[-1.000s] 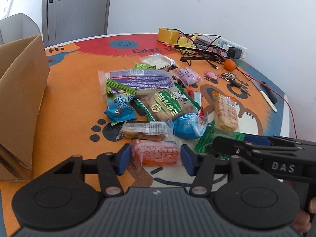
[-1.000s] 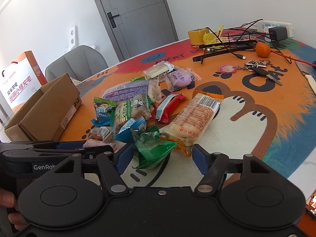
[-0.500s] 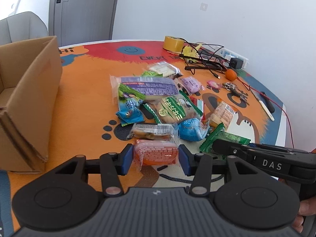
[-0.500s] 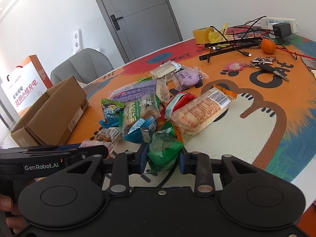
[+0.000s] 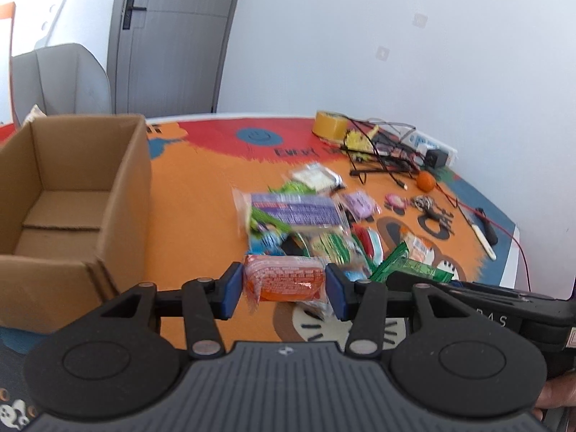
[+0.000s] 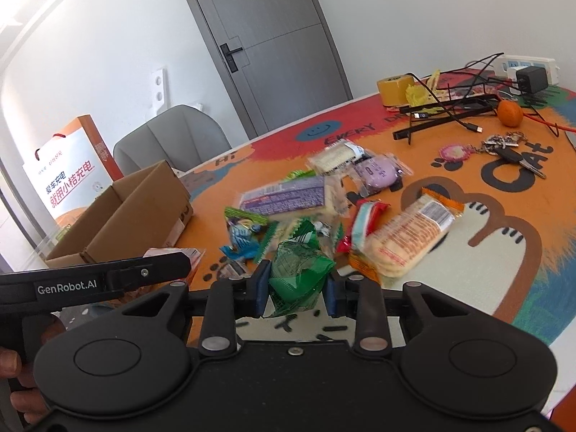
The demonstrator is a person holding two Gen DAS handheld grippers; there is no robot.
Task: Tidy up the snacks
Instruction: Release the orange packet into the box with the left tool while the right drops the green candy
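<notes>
Right now I've got a snack in each tool. My left gripper (image 5: 284, 289) is part-way closed with its blue pads pressed on both ends of an orange-wrapped snack pack (image 5: 284, 282), gripped across its length so it hangs level at lower centre of the left wrist view. My right gripper (image 6: 297, 288) is pinched down much narrower on a crumpled green snack packet (image 6: 298, 275) — the foil bunches up between the pads, filling the gap at lower centre of the right wrist view. Both packs look clear of the table, I'd judge, ready to carry. At the left edge of the left view the cardboard box (image 5: 118, 187) sits open-topped, near my left gripper — presumably the destination. In mid-frame, above both grippers, the remaining snack pile (image 6: 309, 201) stays heaped on the orange cartoon mat (image 5: 194, 194).
</notes>
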